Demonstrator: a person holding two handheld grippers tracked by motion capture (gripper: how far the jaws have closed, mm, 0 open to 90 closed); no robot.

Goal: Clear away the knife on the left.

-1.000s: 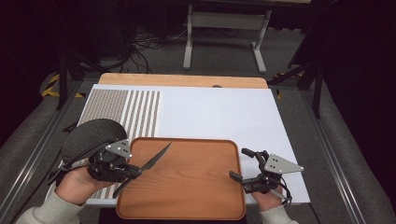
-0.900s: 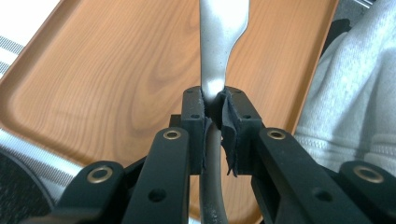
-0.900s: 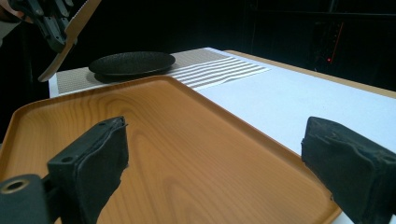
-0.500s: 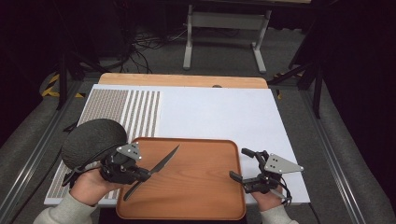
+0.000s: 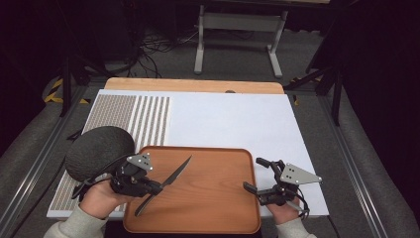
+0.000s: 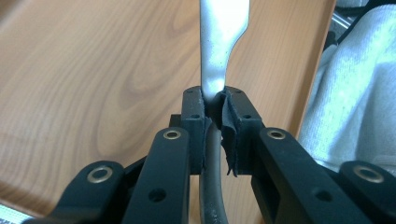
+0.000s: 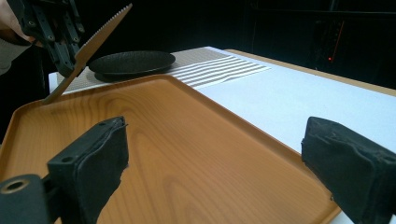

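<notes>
A table knife (image 5: pixel 171 179) hangs slanted over the left part of a wooden tray (image 5: pixel 218 218), its serrated blade pointing away from me. My left gripper (image 5: pixel 154 188) is shut on the knife's middle; in the left gripper view the silver knife (image 6: pixel 218 51) rises from between the closed pads. My right gripper (image 5: pixel 251 173) stands open at the tray's right edge, holding nothing. In the right gripper view its two black pads (image 7: pixel 100 154) straddle the tray's rim (image 7: pixel 261 135), and the knife (image 7: pixel 95 44) is held tilted at the far left, its handle end low over the tray.
A black round plate (image 5: pixel 99 151) sits left of the tray on a white mat (image 5: pixel 237 119) with a striped and dotted patch (image 5: pixel 148 119). The plate (image 7: pixel 130 60) lies beyond the tray. Behind the mat runs the wooden table edge (image 5: pixel 193 85).
My left gripper has carried the knife to the right, from the tray's left edge to farther over the tray. The right gripper has stayed put.
</notes>
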